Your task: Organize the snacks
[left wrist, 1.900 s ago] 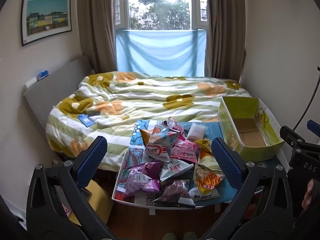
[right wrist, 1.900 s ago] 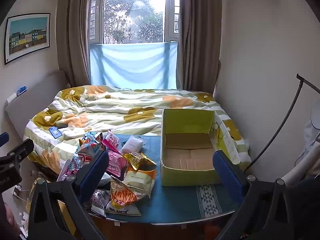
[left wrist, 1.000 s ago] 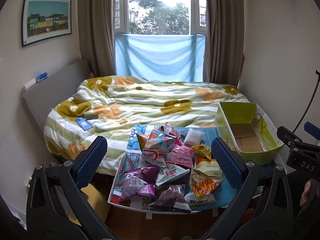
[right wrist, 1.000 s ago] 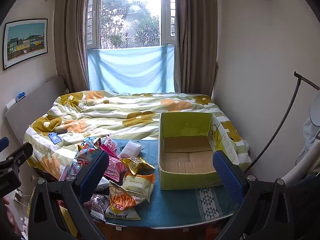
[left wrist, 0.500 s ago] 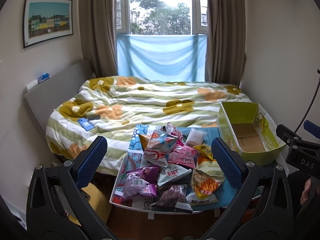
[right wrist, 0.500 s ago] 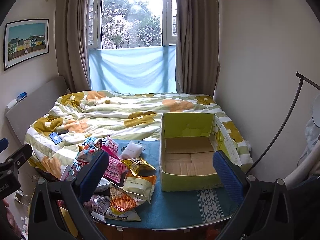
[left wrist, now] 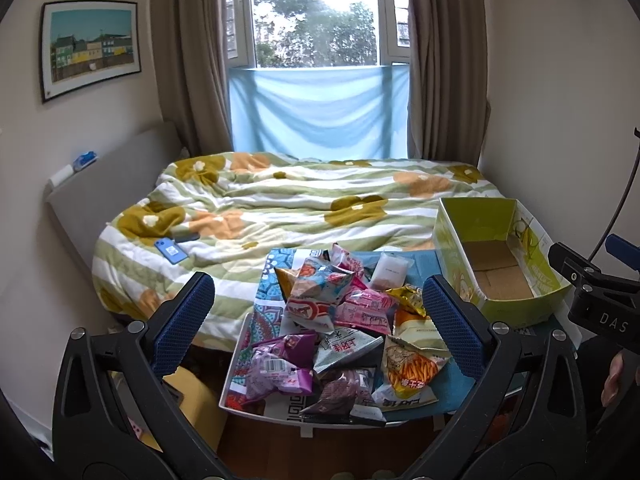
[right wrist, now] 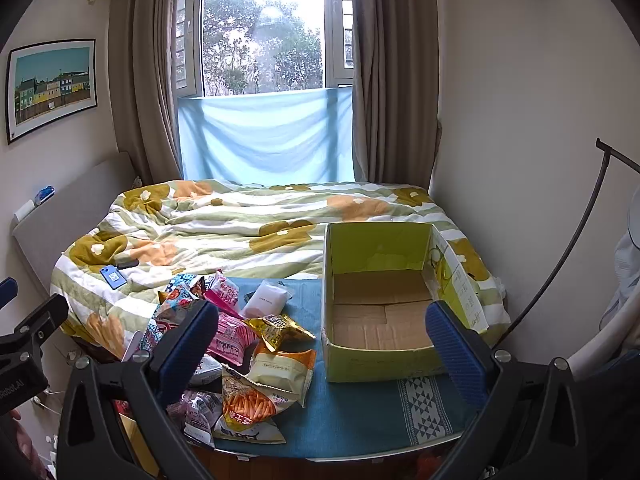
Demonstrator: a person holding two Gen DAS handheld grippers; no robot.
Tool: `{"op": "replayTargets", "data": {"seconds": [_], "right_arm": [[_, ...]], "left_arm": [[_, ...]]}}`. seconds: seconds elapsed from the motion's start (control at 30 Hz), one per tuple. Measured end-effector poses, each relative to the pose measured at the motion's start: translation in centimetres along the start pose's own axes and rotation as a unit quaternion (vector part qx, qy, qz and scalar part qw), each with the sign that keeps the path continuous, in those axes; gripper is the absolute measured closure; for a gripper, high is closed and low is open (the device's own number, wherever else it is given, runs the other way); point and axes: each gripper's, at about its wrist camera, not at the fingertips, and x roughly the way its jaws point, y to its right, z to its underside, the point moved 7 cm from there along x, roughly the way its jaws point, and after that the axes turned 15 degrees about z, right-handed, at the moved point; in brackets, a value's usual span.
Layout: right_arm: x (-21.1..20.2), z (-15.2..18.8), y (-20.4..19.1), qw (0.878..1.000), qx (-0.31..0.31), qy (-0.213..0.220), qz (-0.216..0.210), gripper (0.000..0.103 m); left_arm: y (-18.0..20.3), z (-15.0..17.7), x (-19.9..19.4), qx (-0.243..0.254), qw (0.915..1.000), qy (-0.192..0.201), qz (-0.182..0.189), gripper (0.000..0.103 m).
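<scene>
Pre-grasp step. Left gripper [left wrist: 318,322] and right gripper [right wrist: 320,344] both wide, holding nothing, above snack packet pile [left wrist: 340,328]. Cardboard box [right wrist: 380,300] holds nothing. Next: descend, pinch one packet.

bed [left wrist: 304,204] far, behind the table, under a green-striped floral duvet | blue phone [left wrist: 171,251] on duvet, left near edge | grey headboard [left wrist: 104,196] along left wall | framed picture [left wrist: 90,50] of coloured houses, left wall | window [left wrist: 316,16] far centre, brown curtains either side, light blue cloth [left wrist: 318,114] across its lower part
</scene>
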Motion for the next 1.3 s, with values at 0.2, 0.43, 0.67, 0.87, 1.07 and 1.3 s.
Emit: {"op": "replayTargets", "data": {"seconds": [0.2, 0.43, 0.67, 0.87, 1.07, 1.3], "right_arm": [[0.1, 0.1, 0.0, 1.0, 0.001, -0.001, -0.001, 0.0], [0.2, 0.3, -0.2, 1.0, 0.0, -0.003, -0.002, 0.0], [0.4, 0.3, -0.2, 1.0, 0.003, -0.008, -0.005, 0.0], [1.0, 0.4, -0.4, 1.0, 0.005, -0.015, -0.006, 0.0], [1.2, 0.4, -0.3, 1.0, 0.006, -0.019, -0.006, 0.0], [1.4, 0.4, -0.2, 1.0, 0.007, -0.026, -0.011, 0.0]], "left_arm": [[0.2, 0.0, 0.3, 0.001, 1.0, -0.003, 0.001, 0.0], [0.1, -0.1, 0.3, 0.001, 1.0, -0.003, 0.0, 0.0], [-0.1, -0.1, 0.4, -0.001, 1.0, -0.003, 0.001, 0.0], [-0.4, -0.1, 0.5, -0.006, 0.9999, -0.006, 0.007, 0.0], [-0.5, -0.1, 0.5, -0.005, 0.9999, -0.007, 0.006, 0.0], [-1.3, -0.2, 0.5, -0.008, 0.9999, -0.007, 0.002, 0.0]]}}
